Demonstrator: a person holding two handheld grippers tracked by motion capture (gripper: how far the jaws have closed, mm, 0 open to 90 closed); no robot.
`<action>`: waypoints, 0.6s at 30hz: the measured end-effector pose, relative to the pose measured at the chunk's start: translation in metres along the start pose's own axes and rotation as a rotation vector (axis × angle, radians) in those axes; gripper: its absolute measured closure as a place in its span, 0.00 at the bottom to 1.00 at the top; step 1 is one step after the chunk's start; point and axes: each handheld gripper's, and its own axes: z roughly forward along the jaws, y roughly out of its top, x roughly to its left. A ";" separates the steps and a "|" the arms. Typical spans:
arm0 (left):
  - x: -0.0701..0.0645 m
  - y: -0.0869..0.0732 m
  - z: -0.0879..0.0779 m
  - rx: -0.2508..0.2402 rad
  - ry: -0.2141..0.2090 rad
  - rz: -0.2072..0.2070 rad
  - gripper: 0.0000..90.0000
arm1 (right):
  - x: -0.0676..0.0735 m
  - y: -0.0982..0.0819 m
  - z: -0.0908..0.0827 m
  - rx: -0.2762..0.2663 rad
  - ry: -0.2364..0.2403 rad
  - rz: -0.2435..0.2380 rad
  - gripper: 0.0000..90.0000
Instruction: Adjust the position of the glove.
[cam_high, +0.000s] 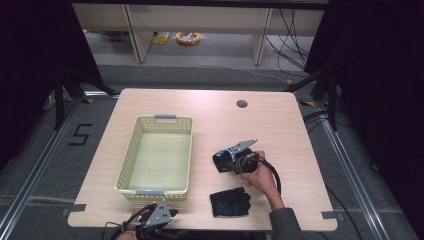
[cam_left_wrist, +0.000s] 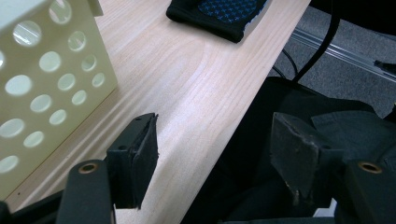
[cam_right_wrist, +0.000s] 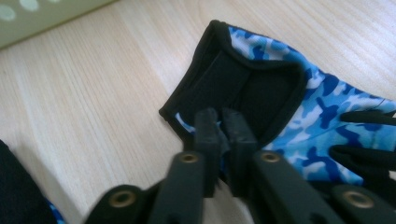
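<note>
Right now the right gripper (cam_right_wrist: 219, 135) is pinching the cuff edge of a glove (cam_right_wrist: 299, 112): both pads are together on the near hem, fabric caught between them. No earlier shot to compare, so only the state counts, and it is clamped on the cuff.

Glove look: blue camo back in light and dark blue patches, black cuff band with a wide open mouth, black lining inside, black fingers running off the right edge of the right gripper view. It lies flat on the table (cam_right_wrist: 93, 93), centre right of that frame. In the high view the glove (cam_high: 222, 160) sits right of centre, just right of the basket (cam_high: 156, 155), half covered by the right gripper (cam_high: 240, 159) and the hand (cam_high: 260, 175).

A second glove (cam_high: 229, 202) lies lower centre in the high view, near the table's front edge, black with a blue dotted palm. Its cuff end shows at the top of the left gripper view (cam_left_wrist: 219, 14), rest cut off.

Left gripper (cam_left_wrist: 210, 154): jaws wide apart, nothing between them, hanging over the table's front edge at the bottom left of the high view (cam_high: 159, 216).

Hard to read: the camo glove's fingertips, and how much fabric the right pads have bitten. The basket is cream, perforated and cropped at the upper left of both gripper views.
</note>
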 end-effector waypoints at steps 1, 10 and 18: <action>0.000 0.000 0.000 0.000 0.000 0.000 0.36 | 0.000 0.000 0.000 0.000 0.000 0.000 0.99; 0.000 -0.001 0.001 0.004 -0.003 -0.028 0.36 | 0.003 0.005 -0.006 -0.023 -0.053 0.034 1.00; -0.002 -0.001 0.000 -0.013 -0.002 -0.035 0.35 | 0.021 0.022 -0.051 -0.154 -0.092 0.029 1.00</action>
